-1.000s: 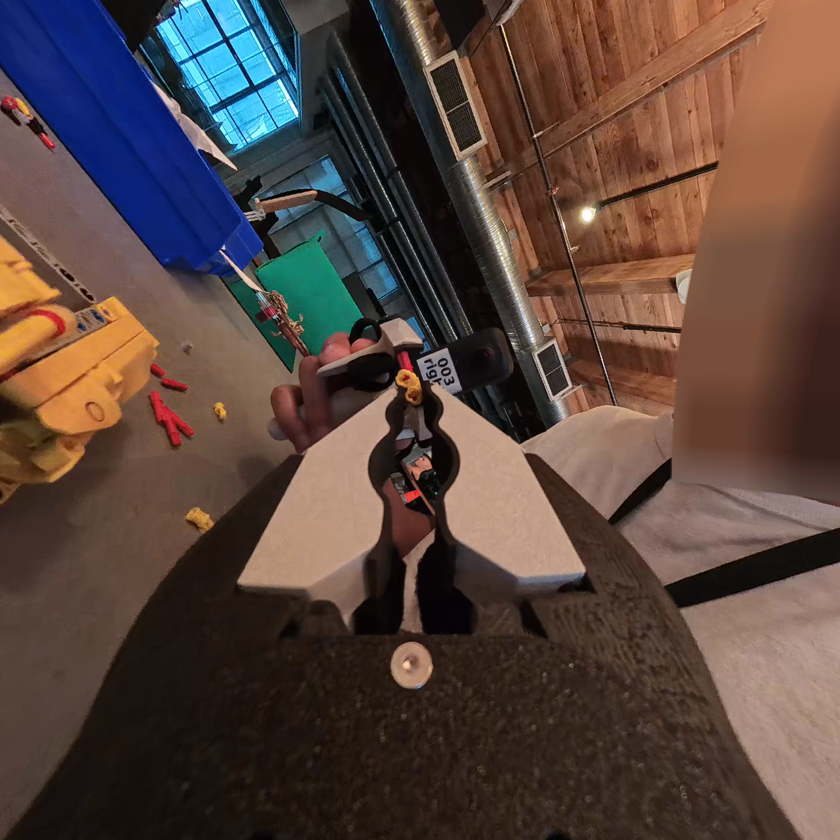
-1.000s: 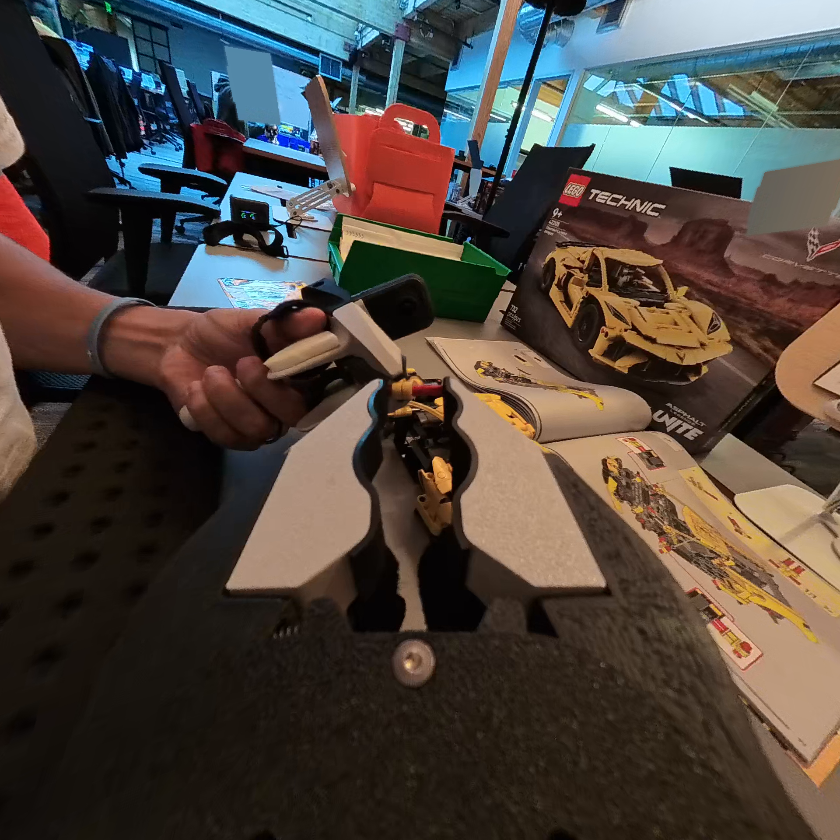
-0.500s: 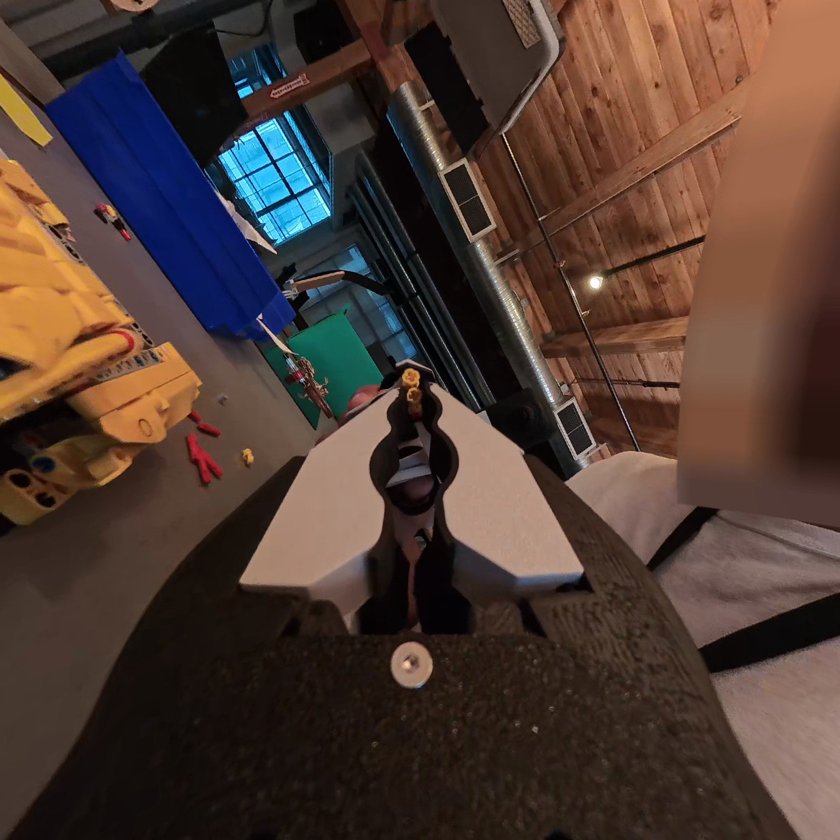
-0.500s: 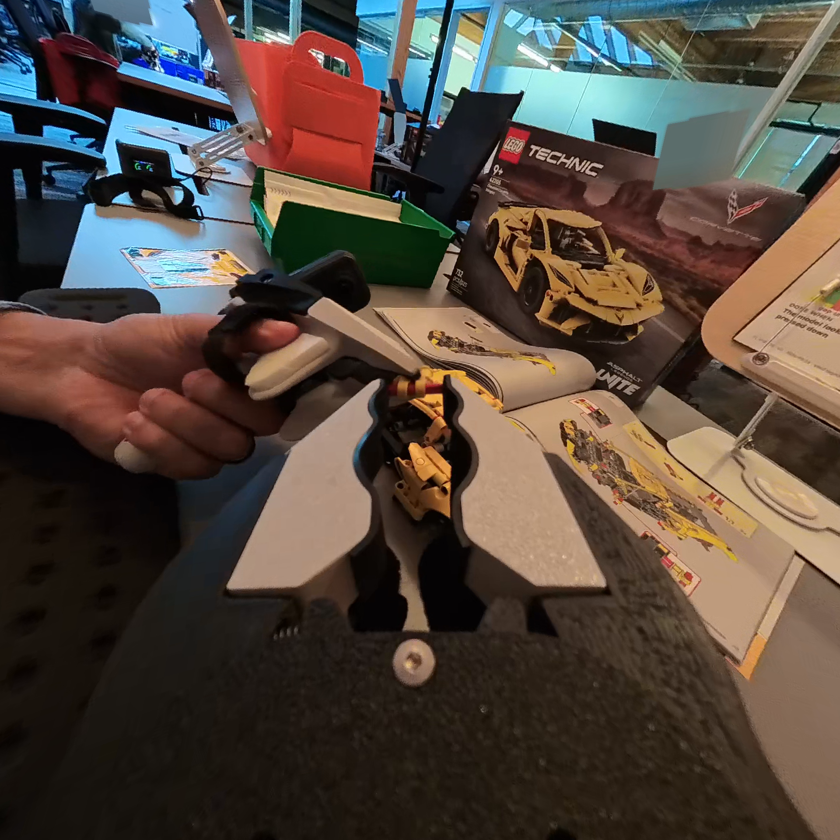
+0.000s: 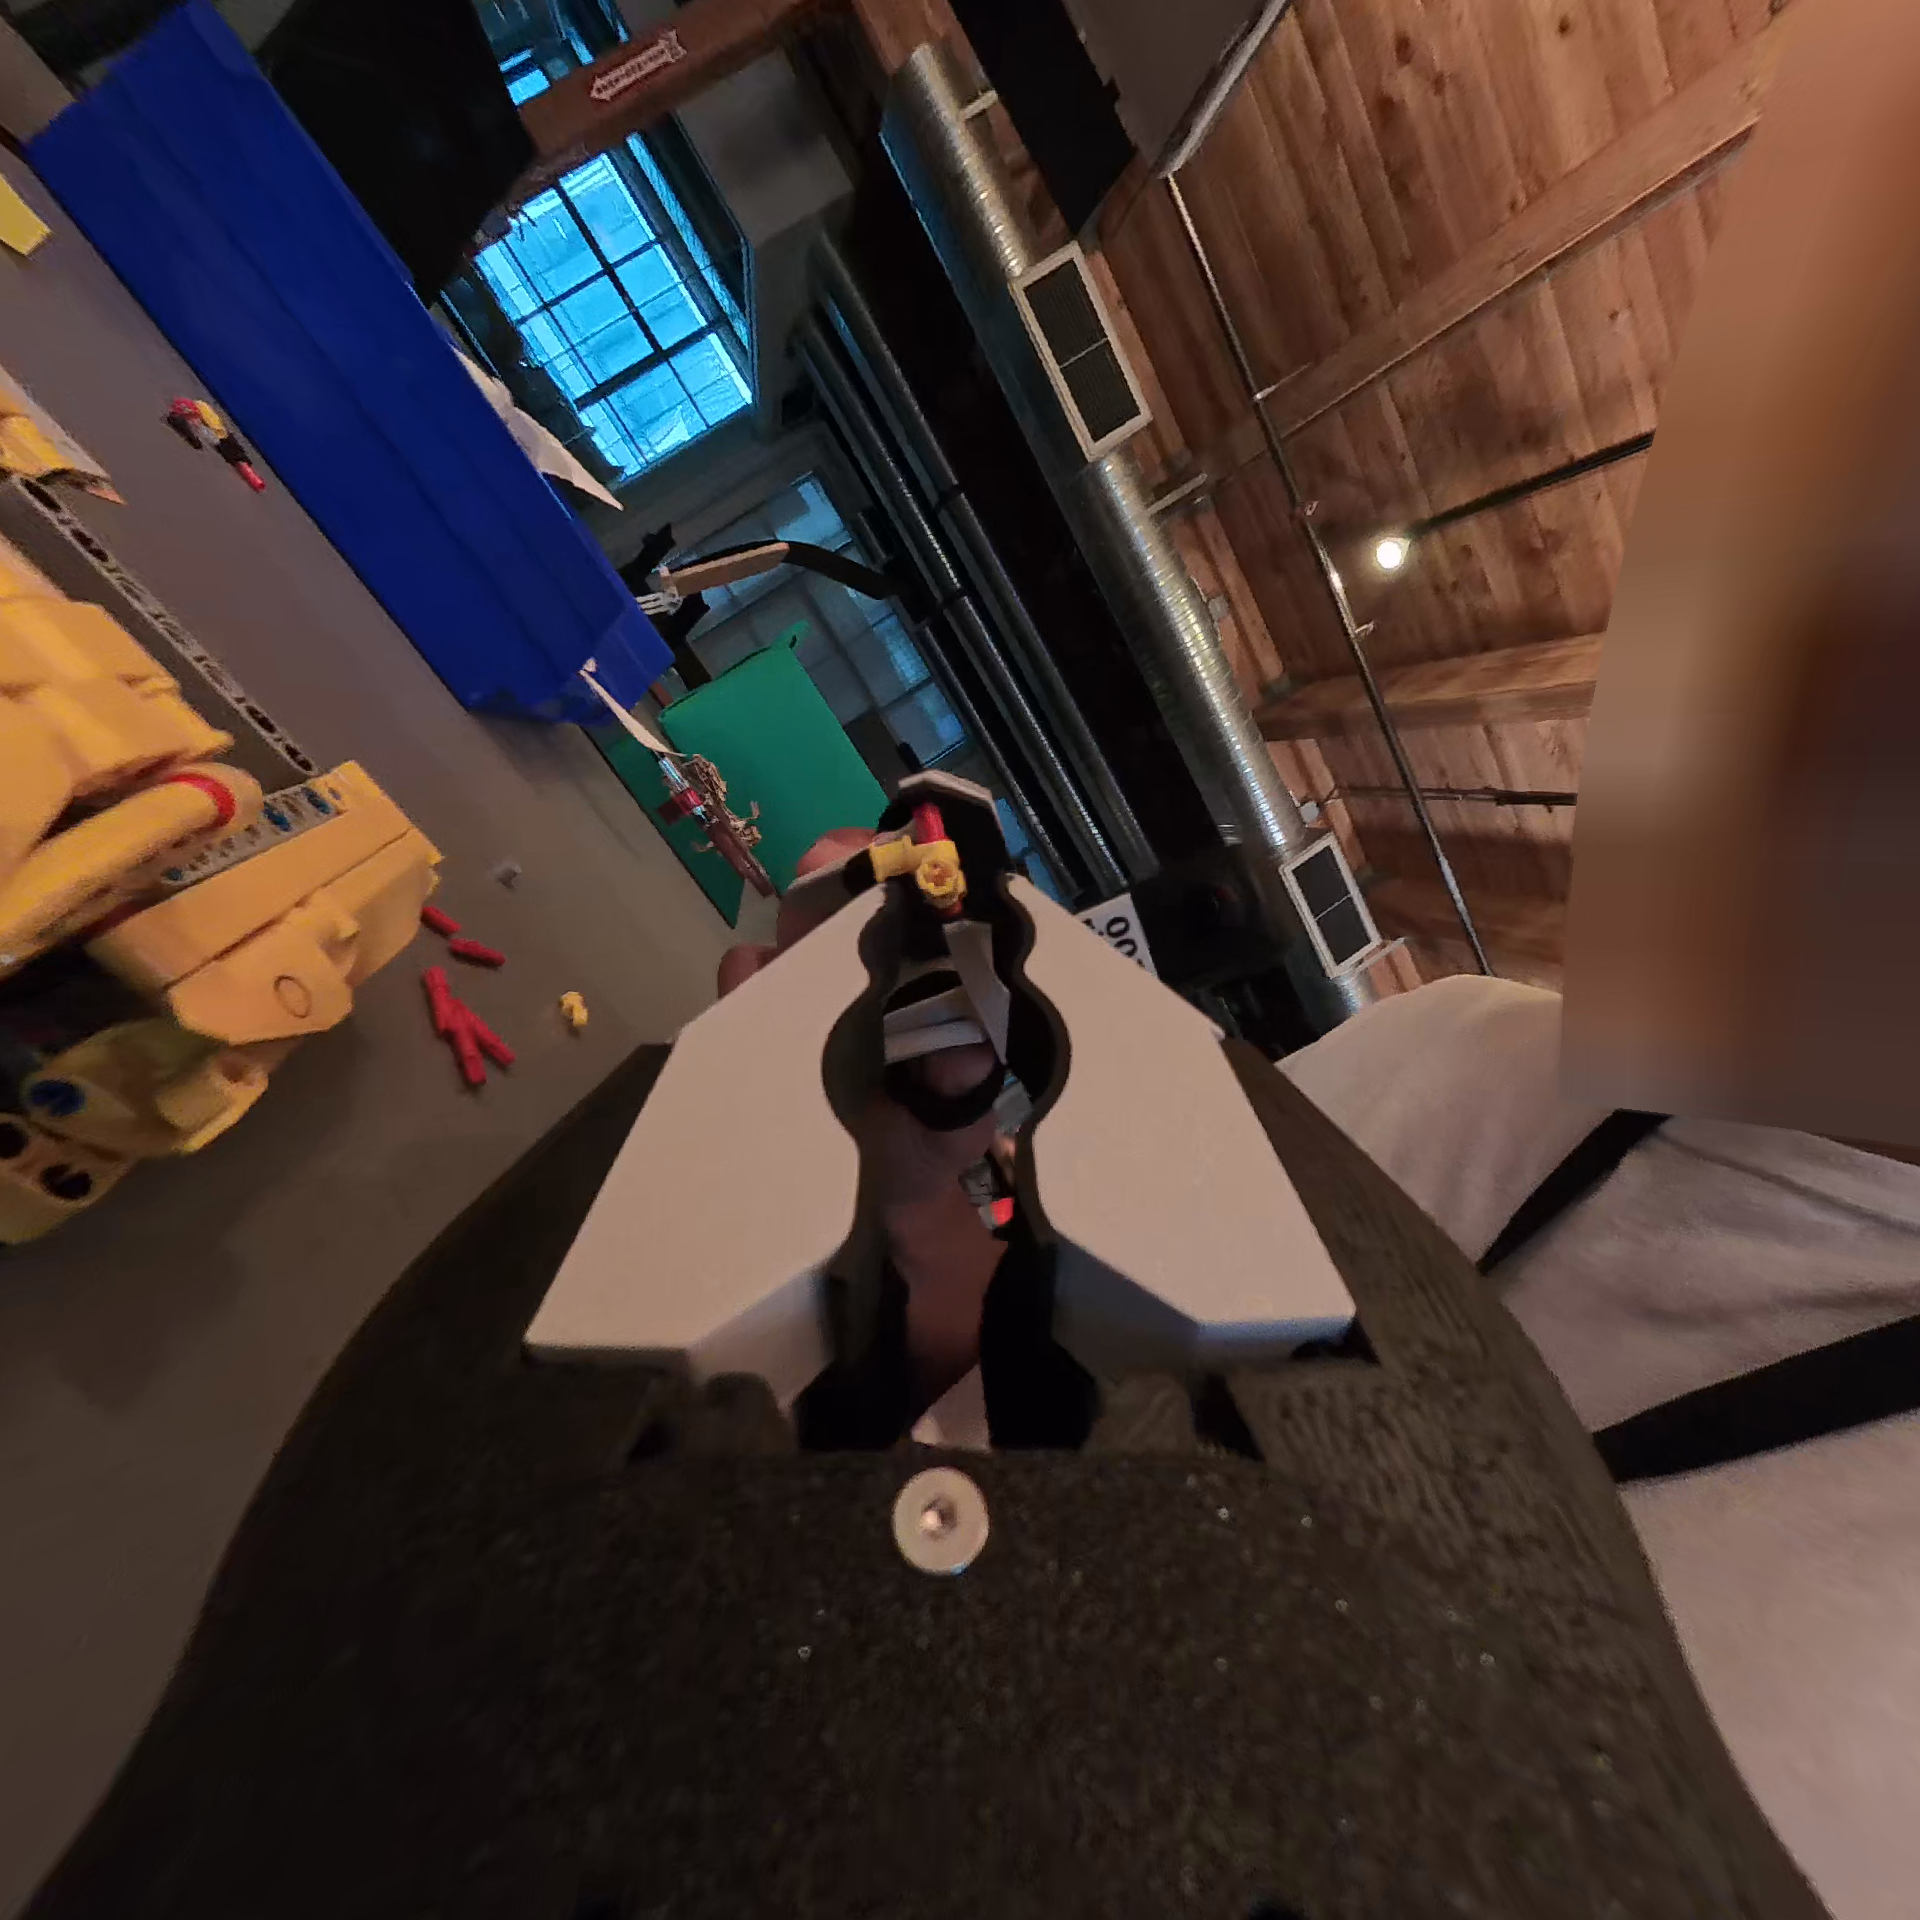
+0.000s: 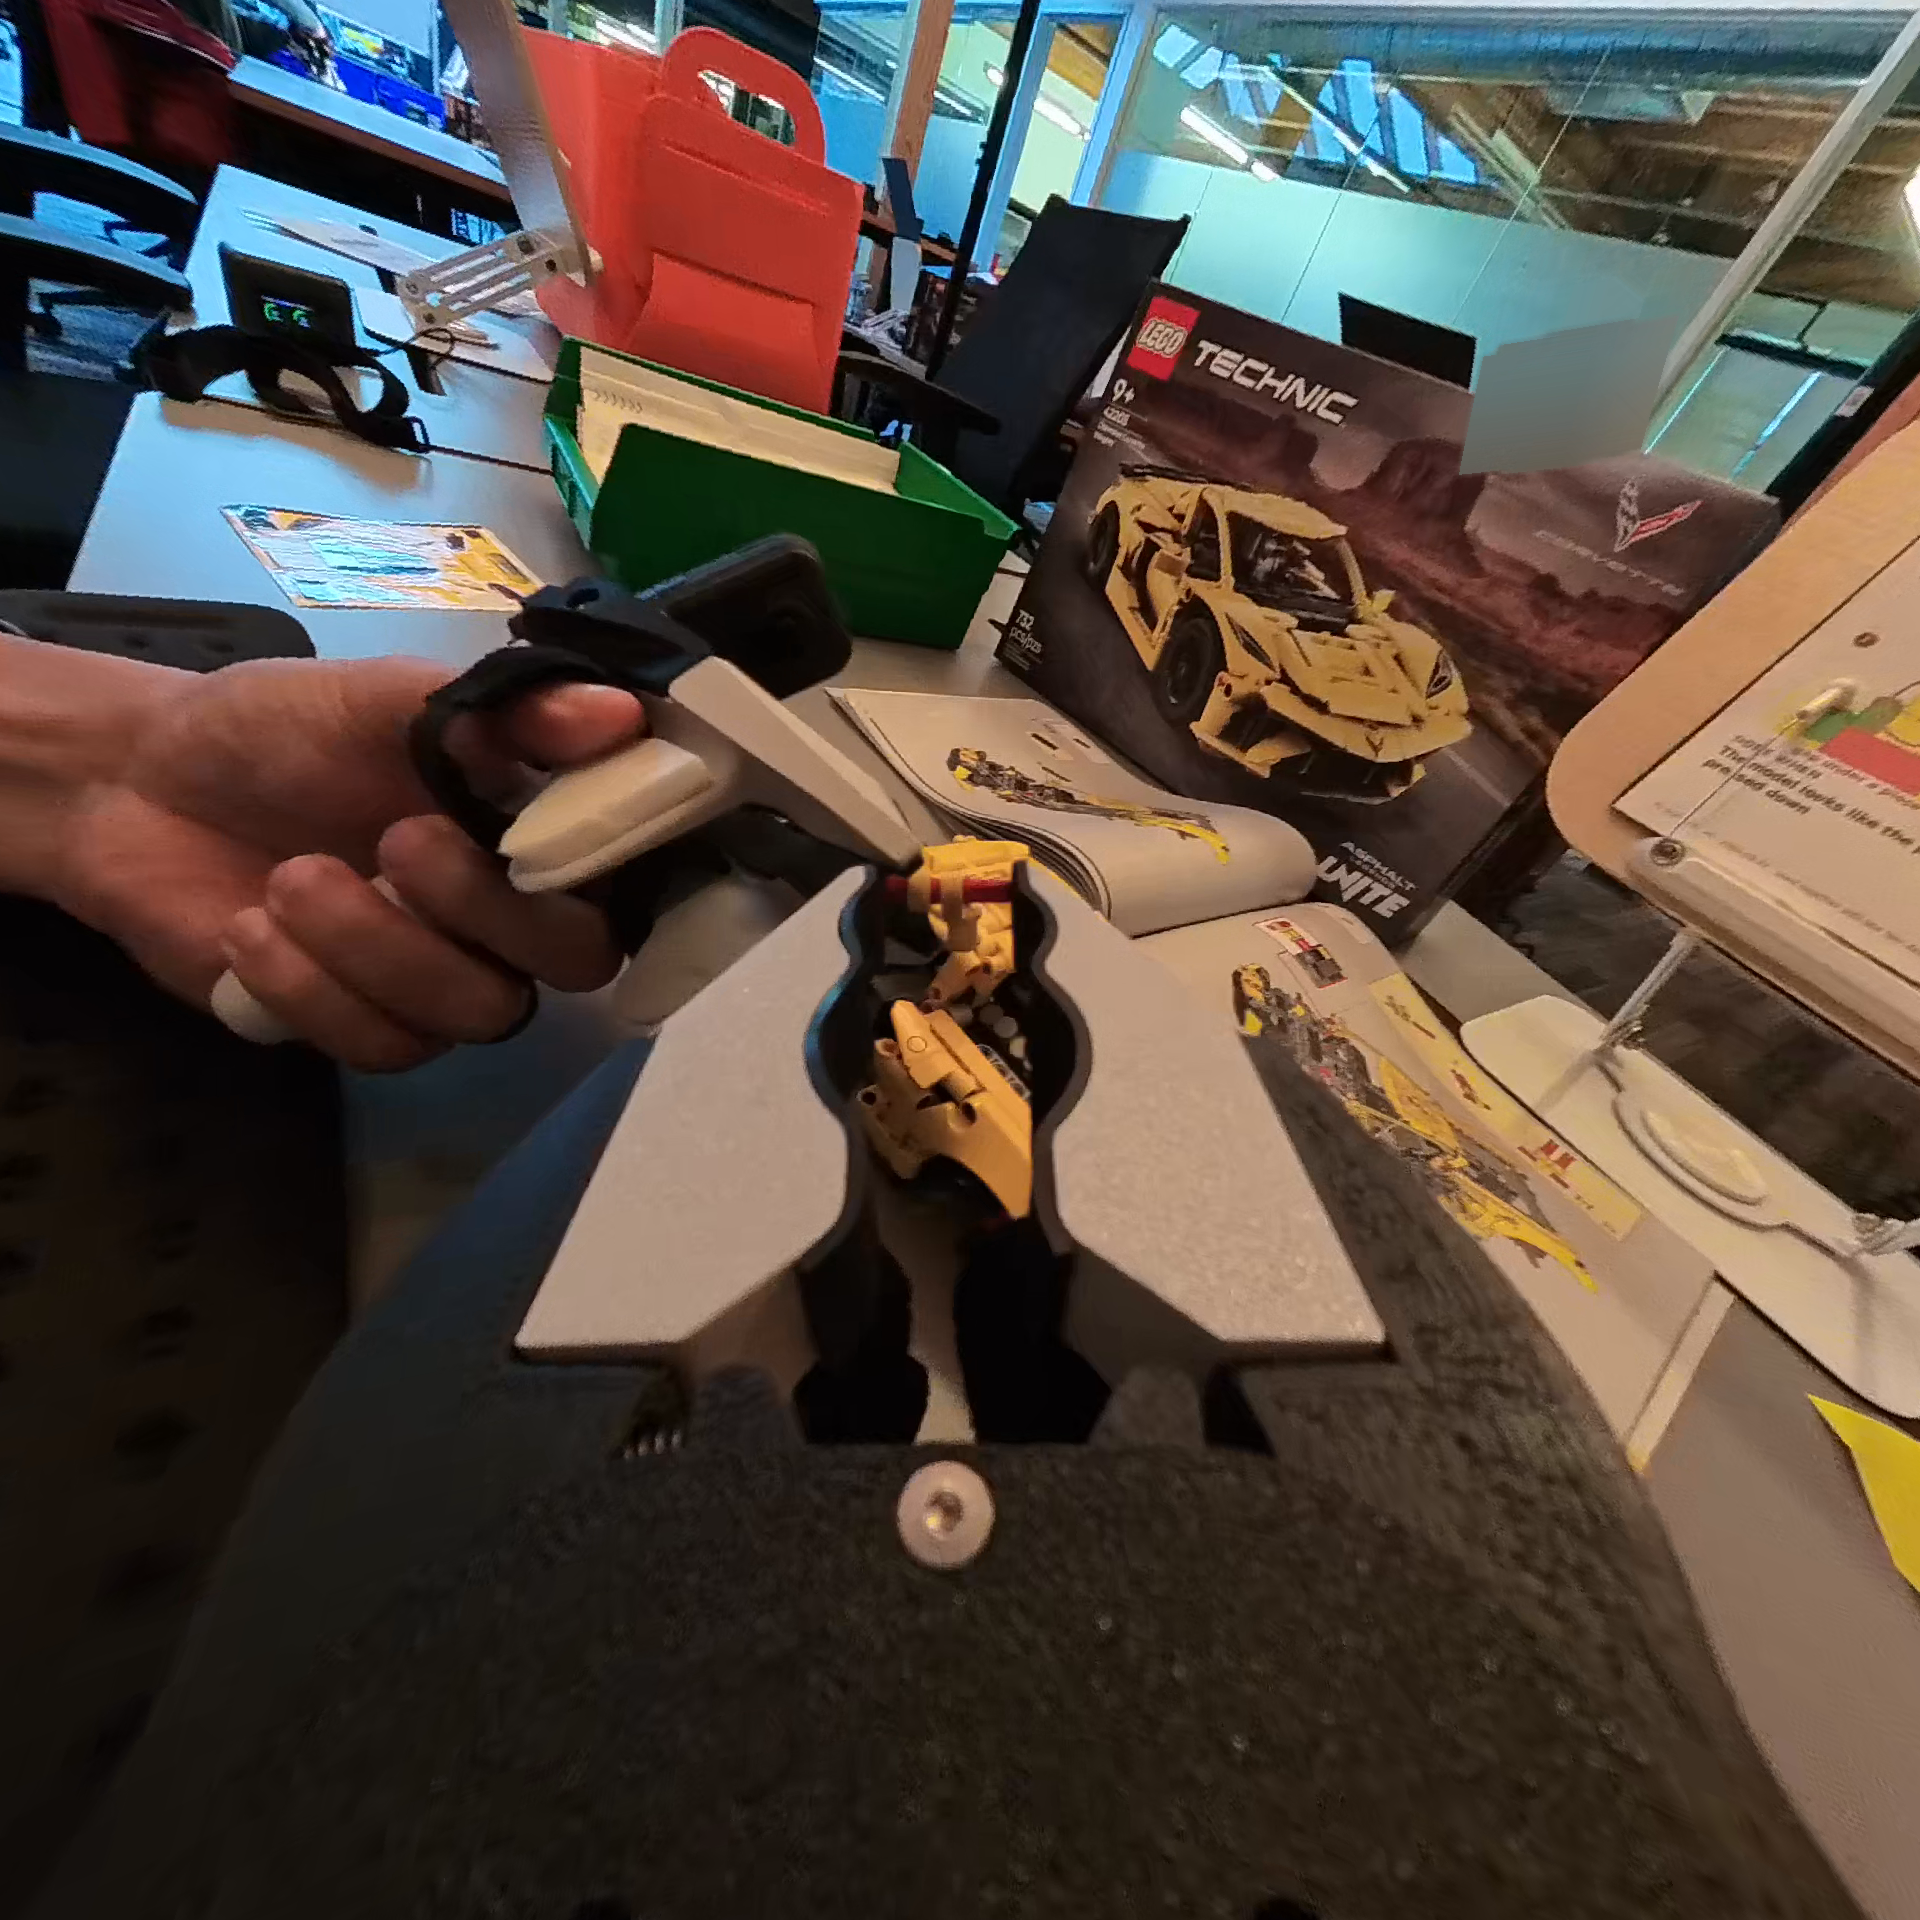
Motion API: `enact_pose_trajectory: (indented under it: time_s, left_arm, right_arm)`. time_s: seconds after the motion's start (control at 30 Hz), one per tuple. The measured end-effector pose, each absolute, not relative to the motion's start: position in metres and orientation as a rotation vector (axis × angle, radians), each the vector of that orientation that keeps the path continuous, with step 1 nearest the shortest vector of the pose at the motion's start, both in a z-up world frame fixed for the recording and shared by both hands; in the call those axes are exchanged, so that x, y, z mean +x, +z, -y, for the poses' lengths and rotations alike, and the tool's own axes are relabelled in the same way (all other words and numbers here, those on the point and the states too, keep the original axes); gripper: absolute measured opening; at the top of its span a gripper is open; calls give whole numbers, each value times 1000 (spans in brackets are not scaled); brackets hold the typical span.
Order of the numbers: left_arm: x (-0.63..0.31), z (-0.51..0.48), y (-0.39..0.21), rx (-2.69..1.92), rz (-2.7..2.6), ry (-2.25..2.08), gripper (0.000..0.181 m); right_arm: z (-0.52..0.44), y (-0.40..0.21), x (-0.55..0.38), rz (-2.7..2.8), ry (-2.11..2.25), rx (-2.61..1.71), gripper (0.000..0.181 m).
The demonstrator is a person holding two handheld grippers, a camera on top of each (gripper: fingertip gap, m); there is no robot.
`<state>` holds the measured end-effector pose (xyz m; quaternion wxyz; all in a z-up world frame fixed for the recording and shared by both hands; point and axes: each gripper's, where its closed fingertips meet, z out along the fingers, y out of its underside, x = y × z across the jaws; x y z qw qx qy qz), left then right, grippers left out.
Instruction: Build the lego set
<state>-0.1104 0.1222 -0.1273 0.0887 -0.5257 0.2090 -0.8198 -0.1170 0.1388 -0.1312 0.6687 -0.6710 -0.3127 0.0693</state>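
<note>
My left gripper (image 5: 935,896) is shut on a small yellow connector (image 5: 921,871) with a red axle (image 5: 928,828) through it. My right gripper (image 6: 948,885) meets it tip to tip and is shut on the same red axle (image 6: 961,888), next to the yellow connector (image 6: 971,860). Both are held in the air above the table. The left gripper and the hand that holds it show in the right wrist view (image 6: 790,769). The part-built yellow car (image 5: 156,883) lies on the table at the left; it also shows through the gap between my right fingers (image 6: 956,1101).
Loose red pins (image 5: 462,1013) and a small yellow piece (image 5: 572,1006) lie by the car. A blue bin (image 5: 343,416) and a green bin (image 6: 790,509) stand behind. The set's box (image 6: 1299,582), instruction booklets (image 6: 1101,821) and an orange bag (image 6: 717,208) are on the table. The grippers are tip to tip, or close to it.
Both grippers have stayed tip to tip on the small piece and have turned together. The yellow car has come further into the left wrist view. The red axle now lies across my right fingertips.
</note>
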Motion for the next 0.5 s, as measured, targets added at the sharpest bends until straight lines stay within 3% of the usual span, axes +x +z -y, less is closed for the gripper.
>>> enact_pose_trajectory:
  time_s: [0.5]
  left_arm:
    - [-115,-128,-126,-1542,-508,-2534,5]
  right_arm:
    - [-138,-132,-124,669,184,-1522,21]
